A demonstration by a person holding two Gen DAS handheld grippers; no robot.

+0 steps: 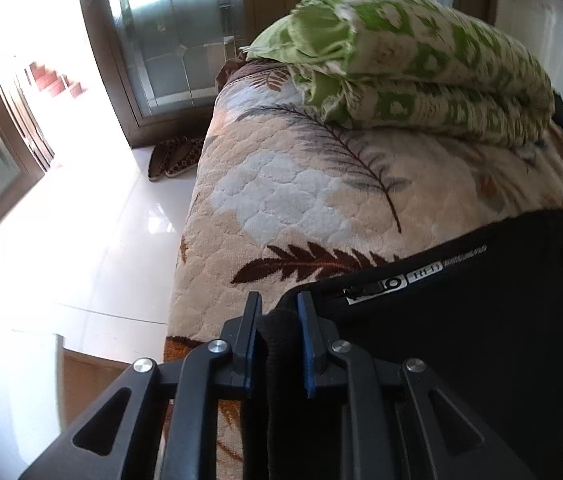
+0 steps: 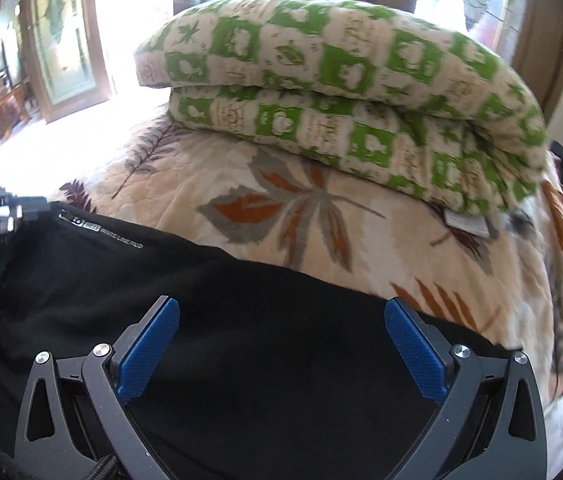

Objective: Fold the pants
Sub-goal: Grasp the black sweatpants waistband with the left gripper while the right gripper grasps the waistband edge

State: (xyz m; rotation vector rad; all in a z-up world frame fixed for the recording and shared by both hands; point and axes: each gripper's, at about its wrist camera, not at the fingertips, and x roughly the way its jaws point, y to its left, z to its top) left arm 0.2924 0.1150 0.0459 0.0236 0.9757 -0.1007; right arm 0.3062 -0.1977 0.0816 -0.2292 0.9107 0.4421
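Left gripper [image 1: 279, 308]: fingers drawn together on a bunched fold of the black pants [image 1: 461, 320] at their left edge; cloth sits pinched between the blue pads [image 1: 305, 344]. The pants lie on the bed [image 1: 281, 184], over a quilted cover with a leaf print, a zipped pocket [image 1: 377, 286] just right of the grip. Beyond them, a folded green and cream quilt [image 1: 413, 64] rests on the cover, apart from the pants. Slippers [image 1: 173, 158] lie on the white floor [image 1: 93, 240] left of the bed. Right gripper [image 2: 281, 332]: fingers spread wide over the pants [image 2: 261, 340], nothing clamped; whether the tips touch the cloth cannot be told.
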